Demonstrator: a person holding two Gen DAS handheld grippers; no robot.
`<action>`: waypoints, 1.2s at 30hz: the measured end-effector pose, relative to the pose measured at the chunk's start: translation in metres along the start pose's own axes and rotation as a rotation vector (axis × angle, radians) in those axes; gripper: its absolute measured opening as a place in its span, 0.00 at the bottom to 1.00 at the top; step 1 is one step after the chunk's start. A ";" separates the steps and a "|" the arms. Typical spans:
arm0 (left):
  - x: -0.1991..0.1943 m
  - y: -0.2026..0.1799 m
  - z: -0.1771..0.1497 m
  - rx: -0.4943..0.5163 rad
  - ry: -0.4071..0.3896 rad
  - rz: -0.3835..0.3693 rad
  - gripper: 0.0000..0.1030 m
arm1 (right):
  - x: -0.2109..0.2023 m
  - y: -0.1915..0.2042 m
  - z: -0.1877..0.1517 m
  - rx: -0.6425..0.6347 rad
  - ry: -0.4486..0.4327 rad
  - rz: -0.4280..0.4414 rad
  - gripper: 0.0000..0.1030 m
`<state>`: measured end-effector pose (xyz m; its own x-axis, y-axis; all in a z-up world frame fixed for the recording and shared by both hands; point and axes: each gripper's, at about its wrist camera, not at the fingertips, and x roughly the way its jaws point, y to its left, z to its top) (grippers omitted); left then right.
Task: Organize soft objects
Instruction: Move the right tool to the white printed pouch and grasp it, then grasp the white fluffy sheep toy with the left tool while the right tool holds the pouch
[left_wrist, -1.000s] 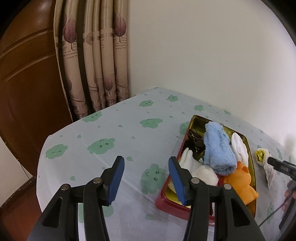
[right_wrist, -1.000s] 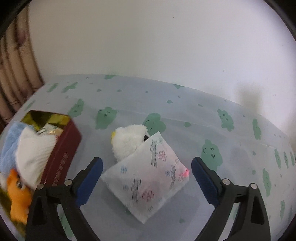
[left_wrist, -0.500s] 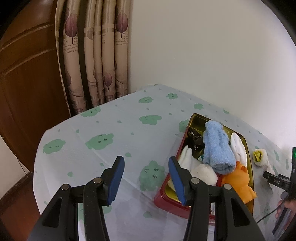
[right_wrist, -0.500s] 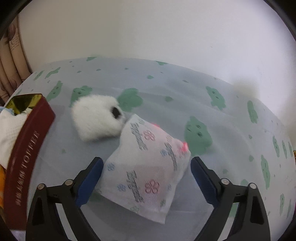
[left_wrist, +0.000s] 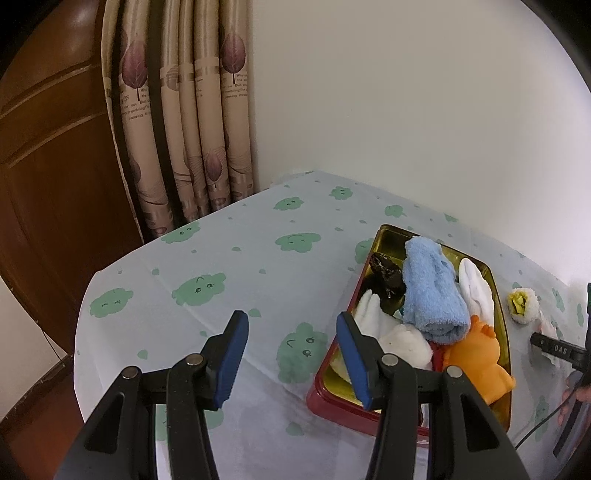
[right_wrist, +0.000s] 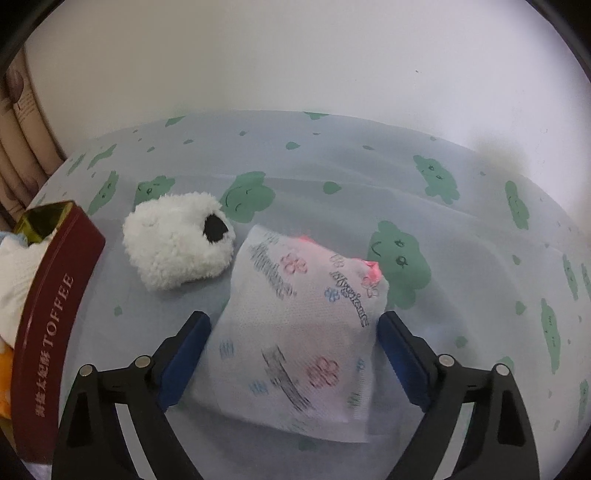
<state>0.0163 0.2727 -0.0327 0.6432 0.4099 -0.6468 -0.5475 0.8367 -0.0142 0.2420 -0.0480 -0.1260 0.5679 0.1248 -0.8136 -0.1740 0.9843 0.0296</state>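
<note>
Right gripper (right_wrist: 293, 339) spread around white printed tissue pack (right_wrist: 299, 328), pads just off it, left gripper (left_wrist: 291, 354) spread, empty, beside red toffee tin (left_wrist: 343, 402)

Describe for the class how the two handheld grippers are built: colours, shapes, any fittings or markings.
The left gripper and the right gripper match: black plastic frames with triangular cut-outs, two forked fingers with silver rivets, and flat blue pads. In the left view the right one shows white lettering and a thin black cable.

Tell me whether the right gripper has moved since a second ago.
Yes. The right gripper has come down and forward: the tissue pack, earlier ahead of its fingers, now lies between them, untouched.
</note>
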 end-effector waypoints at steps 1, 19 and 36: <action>-0.001 -0.001 0.000 0.004 -0.003 0.002 0.49 | 0.001 0.000 0.001 0.013 -0.012 -0.001 0.85; -0.015 -0.029 -0.003 0.111 -0.037 -0.052 0.49 | -0.034 -0.040 -0.033 -0.026 -0.053 0.026 0.21; -0.040 -0.161 0.004 0.239 0.100 -0.425 0.49 | -0.059 -0.115 -0.075 -0.081 -0.089 -0.081 0.21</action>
<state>0.0811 0.1228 -0.0016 0.7216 -0.0123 -0.6922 -0.1030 0.9868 -0.1249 0.1683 -0.1775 -0.1248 0.6510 0.0591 -0.7567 -0.1869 0.9787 -0.0844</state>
